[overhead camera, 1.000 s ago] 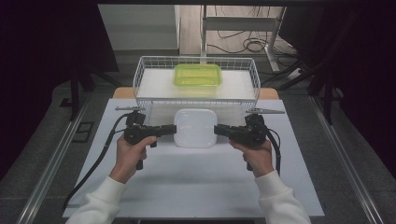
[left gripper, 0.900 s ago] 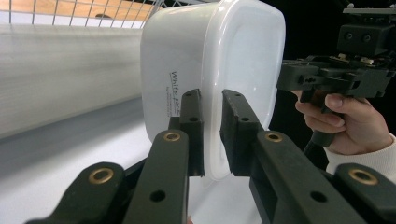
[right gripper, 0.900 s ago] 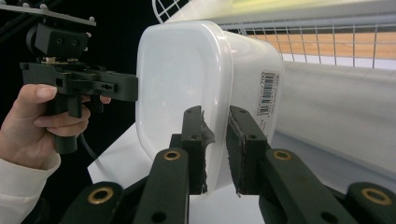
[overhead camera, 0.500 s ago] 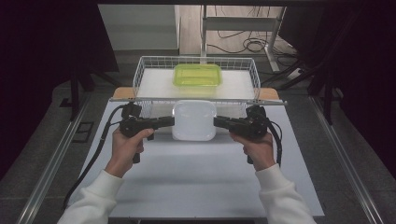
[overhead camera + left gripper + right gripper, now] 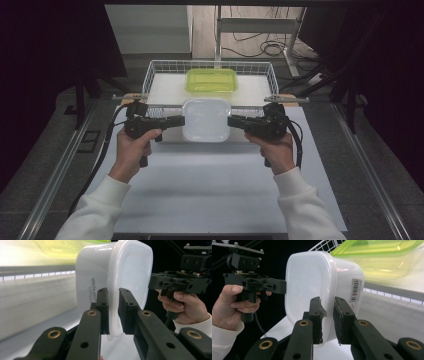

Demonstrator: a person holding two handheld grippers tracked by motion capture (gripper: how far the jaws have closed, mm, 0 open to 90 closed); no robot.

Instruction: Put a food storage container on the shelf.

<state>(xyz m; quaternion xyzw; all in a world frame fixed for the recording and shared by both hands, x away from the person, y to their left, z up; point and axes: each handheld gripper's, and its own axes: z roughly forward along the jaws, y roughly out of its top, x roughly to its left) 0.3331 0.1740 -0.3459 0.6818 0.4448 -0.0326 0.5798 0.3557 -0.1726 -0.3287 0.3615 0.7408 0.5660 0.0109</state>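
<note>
The white tub [image 5: 206,119], judged light, stiff and slippery, is clamped by its rim between left gripper [image 5: 176,121] and right gripper [image 5: 234,121], just before the basket [image 5: 150,75].

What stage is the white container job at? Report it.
Done: the green container already sits in the wire basket. In hand: the left gripper and right gripper each clamp a rim of the white container, held above the table at the basket's near edge. Left: setting it inside the basket, probably beside the green one, then releasing.

A white table [image 5: 210,190] carries a wire basket [image 5: 155,75] at its far edge.
</note>
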